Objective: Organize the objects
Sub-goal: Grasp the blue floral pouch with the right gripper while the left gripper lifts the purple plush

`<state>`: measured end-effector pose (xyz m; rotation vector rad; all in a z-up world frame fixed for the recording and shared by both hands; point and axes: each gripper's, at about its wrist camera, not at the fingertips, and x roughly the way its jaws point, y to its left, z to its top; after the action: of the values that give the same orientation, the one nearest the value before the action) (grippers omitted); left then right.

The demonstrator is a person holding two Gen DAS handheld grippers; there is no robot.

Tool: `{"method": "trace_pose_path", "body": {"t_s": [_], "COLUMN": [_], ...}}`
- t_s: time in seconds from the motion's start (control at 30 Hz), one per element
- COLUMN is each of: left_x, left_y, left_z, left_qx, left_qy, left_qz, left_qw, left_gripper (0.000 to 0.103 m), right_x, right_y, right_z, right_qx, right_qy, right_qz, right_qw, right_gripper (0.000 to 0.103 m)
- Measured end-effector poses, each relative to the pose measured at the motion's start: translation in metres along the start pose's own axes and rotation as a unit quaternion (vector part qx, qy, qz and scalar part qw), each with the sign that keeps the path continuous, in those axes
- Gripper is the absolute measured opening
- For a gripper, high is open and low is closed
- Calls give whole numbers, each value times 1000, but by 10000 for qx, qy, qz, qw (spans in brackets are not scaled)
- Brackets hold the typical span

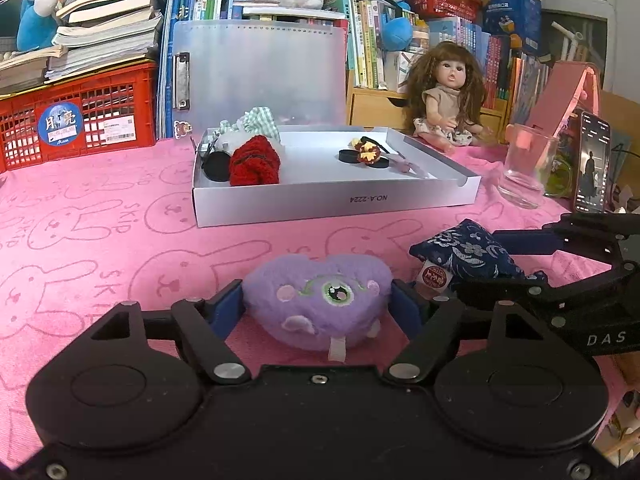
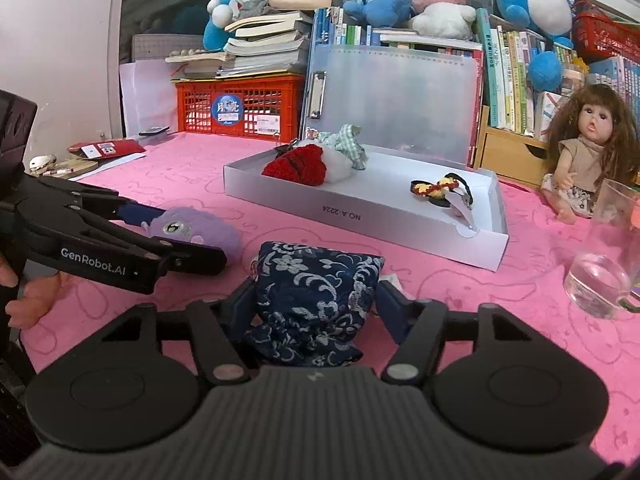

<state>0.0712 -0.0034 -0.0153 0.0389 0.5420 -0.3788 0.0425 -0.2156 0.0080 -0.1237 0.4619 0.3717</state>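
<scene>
A purple heart plush (image 1: 318, 296) lies on the pink cloth (image 1: 100, 208), and my left gripper (image 1: 318, 302) is shut on it, a blue pad pressing each side. From the right wrist view the plush (image 2: 192, 228) shows between the left gripper's (image 2: 188, 236) fingers. A navy floral pouch (image 2: 316, 284) sits between the fingers of my right gripper (image 2: 316, 302), which is shut on it. In the left wrist view the pouch (image 1: 464, 252) and right gripper (image 1: 480, 266) are at the right. Behind stands an open white box (image 1: 332, 204) with a red knitted item (image 1: 254, 160) and hair ties (image 1: 366, 152).
A glass (image 1: 528, 164) and a propped phone (image 1: 594, 160) stand to the right of the box. A doll (image 1: 448, 92) sits behind them. A red crate (image 1: 80, 120) with stacked books is at the back left, and a clear clipboard (image 1: 260, 76) leans behind the box.
</scene>
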Motion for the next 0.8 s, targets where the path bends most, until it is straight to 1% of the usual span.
{"method": "trace_pose_path", "body": {"t_s": [0.03,0.13,0.2,0.27,0.33,0.4,0.5,0.63,0.8], "left_x": [0,-1,-3,-4,-5,-5,-8,-12,-9], "left_y": [0,0,1,4,9,11,9,6,9], "left_z": [0,-1,0,2,5,9,16,30,48], "left_qx": [3,-15,-60,-139,-348,-445,-327,-240,-243], "left_qy": [-7,-38,-110,-140,-91,-69,-170,-291,-373], "left_qz": [3,20,127,147,86,25,95,93,167], "left_qw": [10000,10000,9998,9997,9993,9990,9993,9992,9989], "left_gripper": [74,71,70,70,70,70,70,70,70], "right_x": [0,-2,-4,-6,-9,-13,-20,-27,-29], "right_y": [0,-2,-1,-1,0,-3,-11,-30,-57], "right_z": [0,-1,-1,-1,0,3,13,27,42], "right_qx": [12,53,41,-19,-5,19,206,585,1038], "right_qy": [-9,-66,-103,-116,-108,-152,-289,-468,-491], "right_qz": [6,-21,-44,-25,24,35,3,-99,-267], "right_qw": [10000,10000,9999,9999,9999,9999,9994,9971,9930], "right_gripper": [64,57,53,52,52,52,52,52,52]}}
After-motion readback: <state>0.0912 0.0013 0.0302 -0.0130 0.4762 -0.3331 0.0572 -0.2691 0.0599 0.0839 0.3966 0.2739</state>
